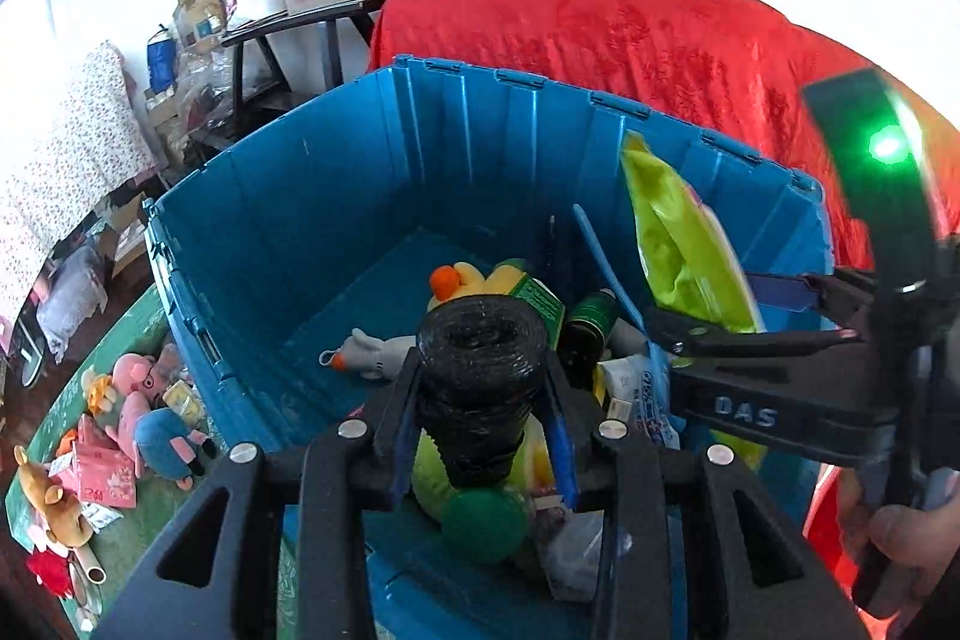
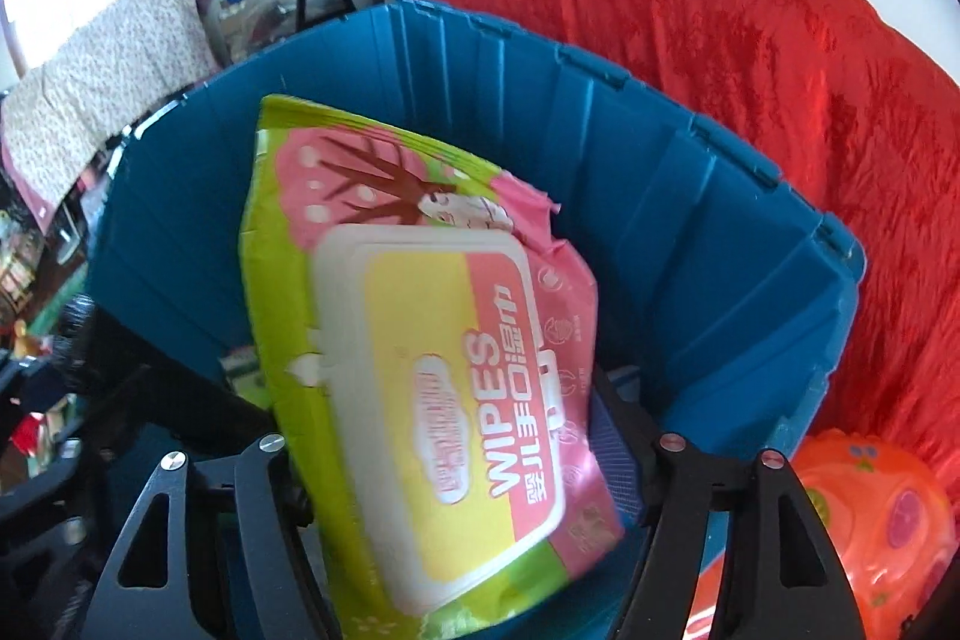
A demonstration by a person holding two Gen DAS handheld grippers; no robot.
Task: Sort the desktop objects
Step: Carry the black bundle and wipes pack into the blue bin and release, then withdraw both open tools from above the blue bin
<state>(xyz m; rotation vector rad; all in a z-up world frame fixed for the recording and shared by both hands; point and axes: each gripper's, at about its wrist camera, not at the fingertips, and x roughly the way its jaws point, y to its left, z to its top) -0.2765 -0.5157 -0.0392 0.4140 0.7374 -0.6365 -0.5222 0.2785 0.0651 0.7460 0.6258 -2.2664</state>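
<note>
Wipes pack [image 2: 432,376] in right gripper [image 2: 456,436] (bin [image 2: 690,244] floor hidden)

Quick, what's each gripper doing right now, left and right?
Left gripper: closed on the black roll, over the blue bin.
Right gripper: closed on the wipes pack, over the same bin.

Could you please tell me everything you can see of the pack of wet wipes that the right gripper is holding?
The wipes pack is a soft plastic pouch, lime green and pink with a brown tree print. A white rigid flip lid on its face carries a yellow and pink label reading WIPES. The lid looks closed. The right gripper is clamped on its lower part, holding it upright and slightly tilted over the open blue crate. The left wrist view shows its green edge.
</note>
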